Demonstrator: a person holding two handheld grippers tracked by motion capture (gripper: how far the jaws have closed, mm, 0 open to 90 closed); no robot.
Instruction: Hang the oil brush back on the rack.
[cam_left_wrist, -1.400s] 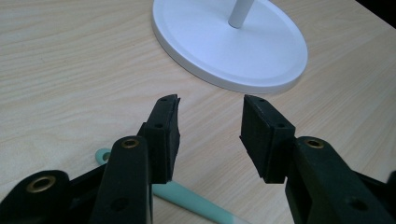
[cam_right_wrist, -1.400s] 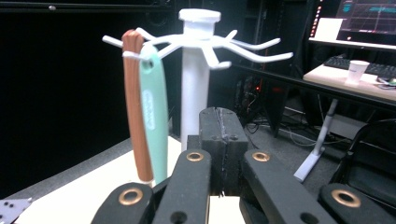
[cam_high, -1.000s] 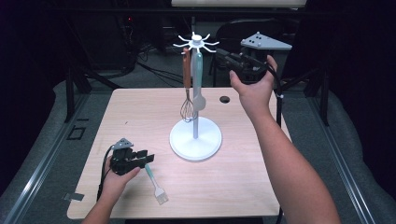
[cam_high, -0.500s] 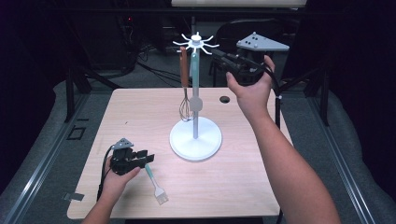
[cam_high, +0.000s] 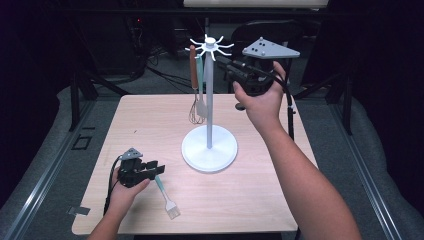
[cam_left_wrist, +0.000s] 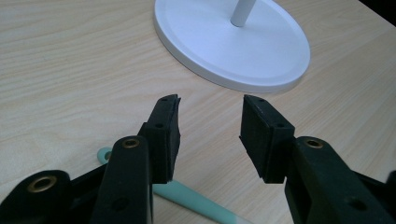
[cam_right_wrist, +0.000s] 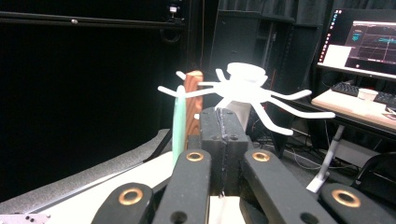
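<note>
The brush (cam_high: 166, 196) lies flat on the wooden table (cam_high: 260, 200), near the front edge, just beside the left gripper (cam_high: 156, 170). It has a smooth green handle and pale bristles. That gripper sits low over the table with its black jaws wide apart and nothing between them. The table is pale with fine lines in the wood. The room around it is dark. A white stand (cam_high: 209, 125) has a round flat base, a thin pole and curly hooks on top. The right gripper (cam_high: 223, 62) is up by the hooks, its jaws pressed together on nothing.
</note>
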